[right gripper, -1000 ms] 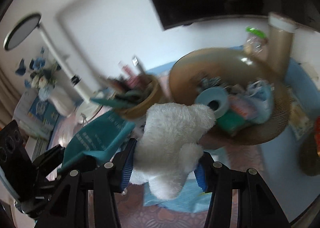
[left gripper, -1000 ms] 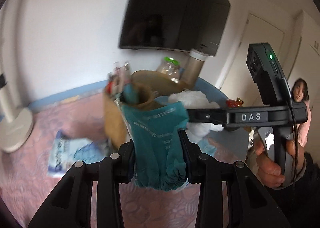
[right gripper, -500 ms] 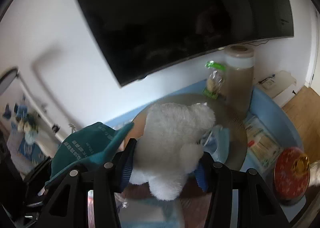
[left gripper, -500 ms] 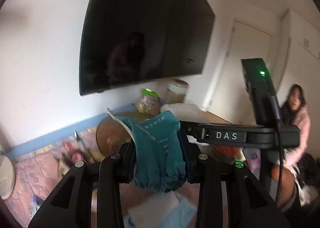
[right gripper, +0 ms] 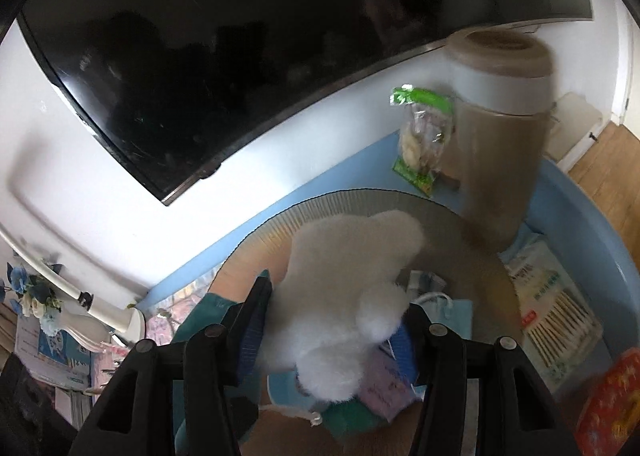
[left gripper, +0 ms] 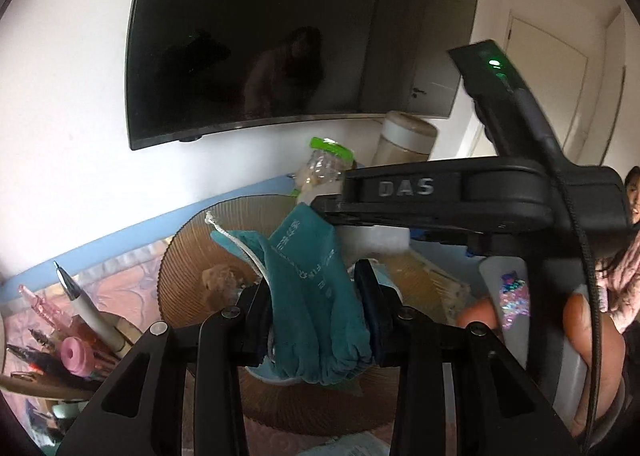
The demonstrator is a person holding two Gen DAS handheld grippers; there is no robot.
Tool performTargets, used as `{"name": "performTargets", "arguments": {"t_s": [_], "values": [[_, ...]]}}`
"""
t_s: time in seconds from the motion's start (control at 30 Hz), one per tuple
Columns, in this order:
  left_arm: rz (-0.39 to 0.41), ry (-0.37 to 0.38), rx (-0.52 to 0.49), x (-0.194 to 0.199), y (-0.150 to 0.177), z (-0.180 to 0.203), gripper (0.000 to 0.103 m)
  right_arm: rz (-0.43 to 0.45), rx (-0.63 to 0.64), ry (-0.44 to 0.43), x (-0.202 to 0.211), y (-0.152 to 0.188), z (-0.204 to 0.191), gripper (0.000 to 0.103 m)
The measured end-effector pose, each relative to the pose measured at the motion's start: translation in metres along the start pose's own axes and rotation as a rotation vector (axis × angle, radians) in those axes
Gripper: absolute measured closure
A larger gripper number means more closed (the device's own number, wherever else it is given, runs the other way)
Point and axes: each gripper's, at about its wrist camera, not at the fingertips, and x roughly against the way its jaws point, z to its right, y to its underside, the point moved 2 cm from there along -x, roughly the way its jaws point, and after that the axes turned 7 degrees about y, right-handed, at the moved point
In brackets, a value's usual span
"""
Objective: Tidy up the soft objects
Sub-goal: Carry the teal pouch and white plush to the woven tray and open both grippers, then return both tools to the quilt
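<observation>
While both tools are held over the ribbed brown tray [left gripper: 188, 256] near the table's back edge, a teal cloth [left gripper: 316, 296] is pinched in the left tool [left gripper: 316, 304], whose jaws are opening. A white plush toy [right gripper: 344, 296] is gripped between the pads of the right tool [right gripper: 332, 320], whose jaws are opening too. A lidded canister [right gripper: 500, 127] is seen at the tray's far rim.

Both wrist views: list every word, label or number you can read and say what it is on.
"DAS": on the right gripper's black arm, left wrist view.
Teal cloth in the left gripper: white print, too small to read.
Swab pack: label blurred, unreadable.
Green snack bag: print unreadable.
Red box: pattern blurred, no legible text.
</observation>
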Motion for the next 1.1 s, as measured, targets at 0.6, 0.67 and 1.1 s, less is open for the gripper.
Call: {"name": "performTargets", "arguments": {"t_s": [0.6,0.67,1.1], "values": [[-0.044,0.102,-0.002,0.078,0.034,0.021,0.02,0.031,0.021,0.005,0.088,0.045,-0.002,0.033],[-0.008,0.091,-0.021,0.107,0.036,0.027,0.02,0.053,0.044,-0.023,0.108,0.06,-0.018,0.031],[0.234,-0.259,0.057,0.312,0.091,-0.027,0.001,0.14,0.316,-0.239,0.167,0.161,-0.151,0.012]]}}
